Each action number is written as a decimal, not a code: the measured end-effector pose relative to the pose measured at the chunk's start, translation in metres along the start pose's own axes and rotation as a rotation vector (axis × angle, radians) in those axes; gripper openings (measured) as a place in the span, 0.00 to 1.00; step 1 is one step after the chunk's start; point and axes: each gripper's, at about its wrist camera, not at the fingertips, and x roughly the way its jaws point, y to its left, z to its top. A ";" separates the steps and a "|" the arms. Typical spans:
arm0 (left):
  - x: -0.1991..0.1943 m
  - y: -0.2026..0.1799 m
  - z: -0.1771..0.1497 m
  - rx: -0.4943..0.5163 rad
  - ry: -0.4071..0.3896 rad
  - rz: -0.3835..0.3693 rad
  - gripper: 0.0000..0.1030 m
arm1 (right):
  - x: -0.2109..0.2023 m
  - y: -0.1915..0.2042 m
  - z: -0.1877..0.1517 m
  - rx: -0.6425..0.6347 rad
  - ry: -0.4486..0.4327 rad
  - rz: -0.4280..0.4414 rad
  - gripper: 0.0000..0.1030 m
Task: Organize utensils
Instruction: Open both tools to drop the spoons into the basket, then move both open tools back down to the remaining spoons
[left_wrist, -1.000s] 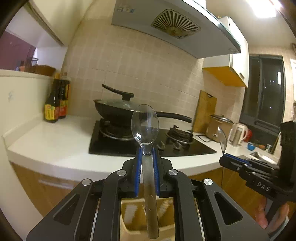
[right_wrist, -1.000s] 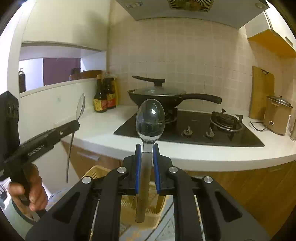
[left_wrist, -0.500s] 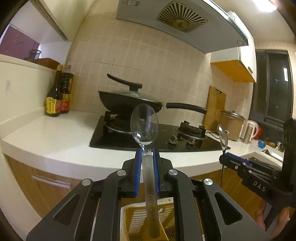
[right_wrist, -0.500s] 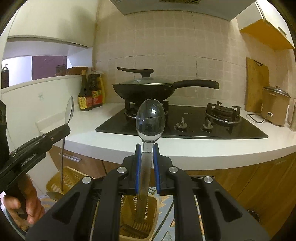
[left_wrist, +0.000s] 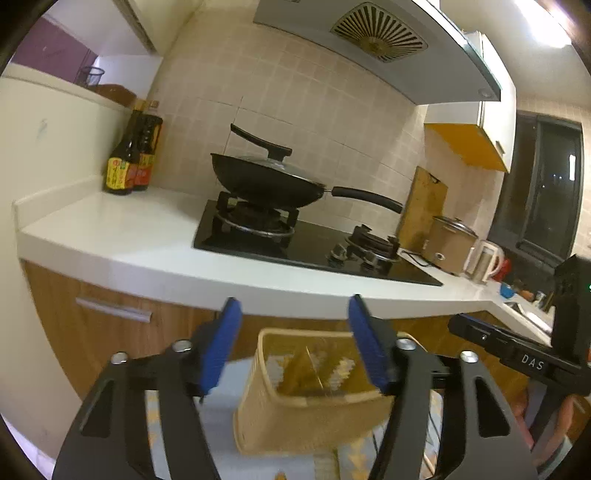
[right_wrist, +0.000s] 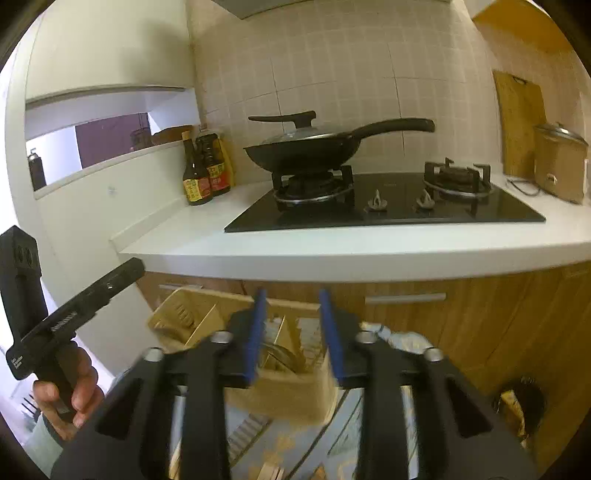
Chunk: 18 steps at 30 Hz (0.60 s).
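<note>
Below the white desk (right_wrist: 332, 251), a slatted bamboo utensil holder (left_wrist: 306, 417) sits between both grippers' blue pads. Left gripper (left_wrist: 295, 343) and right gripper (right_wrist: 291, 332) are opening, nothing clamped.

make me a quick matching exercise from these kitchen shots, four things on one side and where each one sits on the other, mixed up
Things:
1. wok
2. sauce bottles
3. cutting board
4. utensil basket

Places:
A. leaning against the tiled wall
B. below the counter edge, under the grippers
C. on the left burner
D. in the counter's corner, left of the stove

Pairs: 1-C, 2-D, 3-A, 4-B
</note>
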 end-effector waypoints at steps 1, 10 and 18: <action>-0.009 0.000 -0.002 -0.005 0.011 -0.004 0.62 | -0.006 0.001 -0.003 0.001 0.004 0.004 0.33; -0.064 -0.004 -0.026 -0.019 0.104 -0.011 0.66 | -0.055 0.011 -0.042 0.017 0.091 0.004 0.39; -0.088 -0.021 -0.059 0.034 0.205 0.016 0.66 | -0.070 0.017 -0.081 0.046 0.236 -0.037 0.39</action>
